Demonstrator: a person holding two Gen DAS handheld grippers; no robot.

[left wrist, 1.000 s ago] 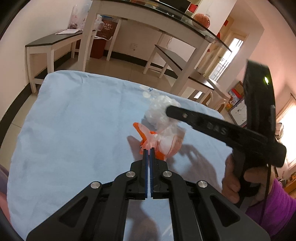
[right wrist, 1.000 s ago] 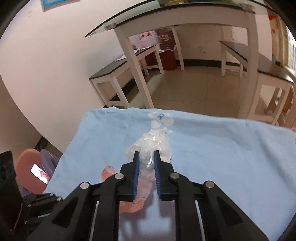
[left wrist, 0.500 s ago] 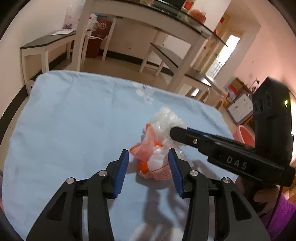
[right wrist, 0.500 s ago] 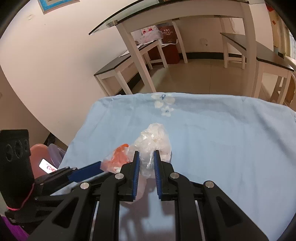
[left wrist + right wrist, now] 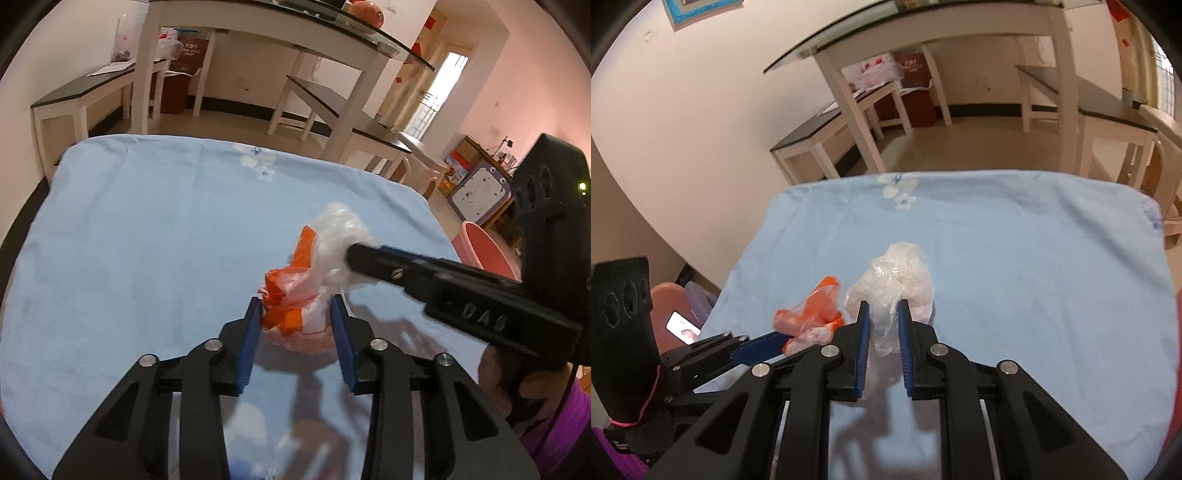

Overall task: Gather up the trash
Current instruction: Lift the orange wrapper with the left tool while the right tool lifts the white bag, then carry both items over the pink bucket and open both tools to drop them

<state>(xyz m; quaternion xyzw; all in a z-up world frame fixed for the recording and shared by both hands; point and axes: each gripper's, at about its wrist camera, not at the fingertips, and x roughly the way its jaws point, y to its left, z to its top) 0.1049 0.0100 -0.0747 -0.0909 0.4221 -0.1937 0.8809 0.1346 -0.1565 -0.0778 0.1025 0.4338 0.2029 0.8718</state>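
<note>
My left gripper (image 5: 297,314) is around the orange-and-white plastic bag (image 5: 295,299), its jaws having just been closing in. The blue pads (image 5: 251,332) now stand at the bag's two sides; the left one looks to touch it, but I cannot tell whether they truly press yet. That bag sits on the near middle of the blue sheet (image 5: 147,229). Just right of it, my right gripper (image 5: 882,325) is nearly closed and pinches the crumpled clear plastic bag (image 5: 897,273), which rises beyond the pads.

I judge this to be the gathering step: one piece is secured, the second about to be. Next, the left jaws need to finish squeezing until the soft film bunches. Then both bundles can be lifted off together and carried to a bin. Thin plastic slips, so the hold must be firm before any lift.

The surface is a light blue cloth with a small white flower print (image 5: 258,162) at its far edge. Beyond, from left: a low dark-topped bench (image 5: 85,88), a white-legged glass-topped table (image 5: 332,26), and a pink tub (image 5: 484,251) on the floor at right.
</note>
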